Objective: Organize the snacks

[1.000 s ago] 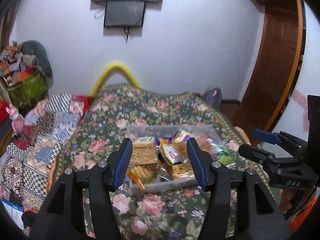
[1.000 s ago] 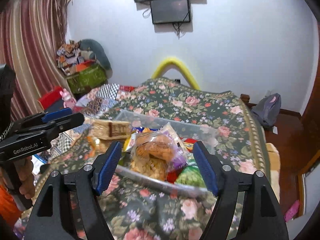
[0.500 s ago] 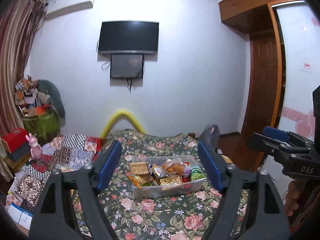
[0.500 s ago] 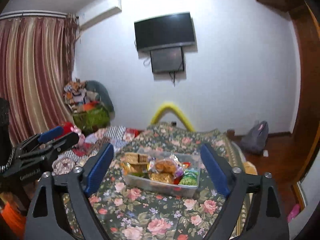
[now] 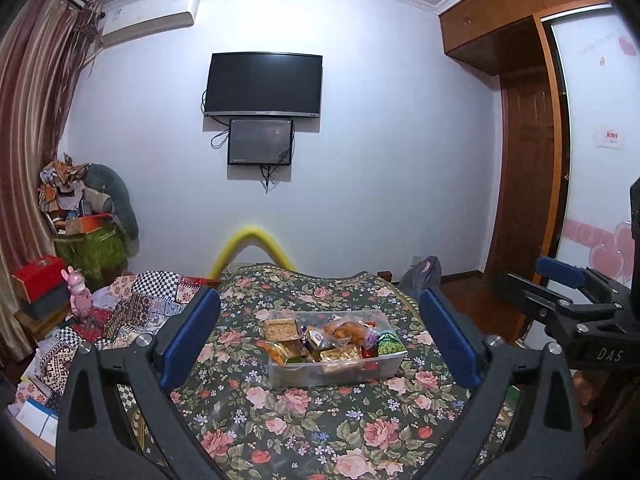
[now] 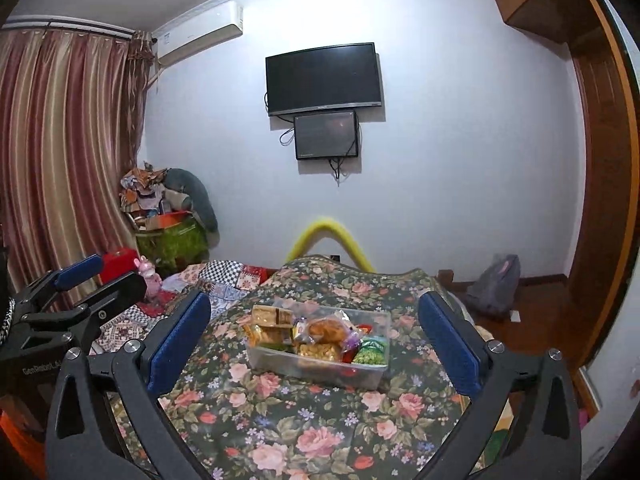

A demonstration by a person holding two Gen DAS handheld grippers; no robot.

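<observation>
A clear plastic bin (image 5: 340, 372) full of snack packets stands on the floral cloth (image 5: 304, 428); it also shows in the right wrist view (image 6: 312, 364). In it are golden packs (image 5: 282, 329), a bag of buns (image 6: 326, 330) and a green pea pack (image 6: 372, 354). My left gripper (image 5: 320, 340) is open and empty, held back from the bin. My right gripper (image 6: 316, 340) is open and empty, also well short of it. Each gripper shows at the edge of the other's view.
The floral cloth covers a table with patchwork bedding (image 5: 132, 312) to its left. A yellow foam arch (image 5: 252, 248) stands behind. A pink toy (image 5: 78, 294), boxes and a green bag (image 6: 172, 240) sit at left. A grey backpack (image 6: 494, 286) lies on the floor at right.
Both grippers have pulled back and up from the bin, so it now looks small and far. Both jaws have opened wider. The bin and snacks have not moved.
</observation>
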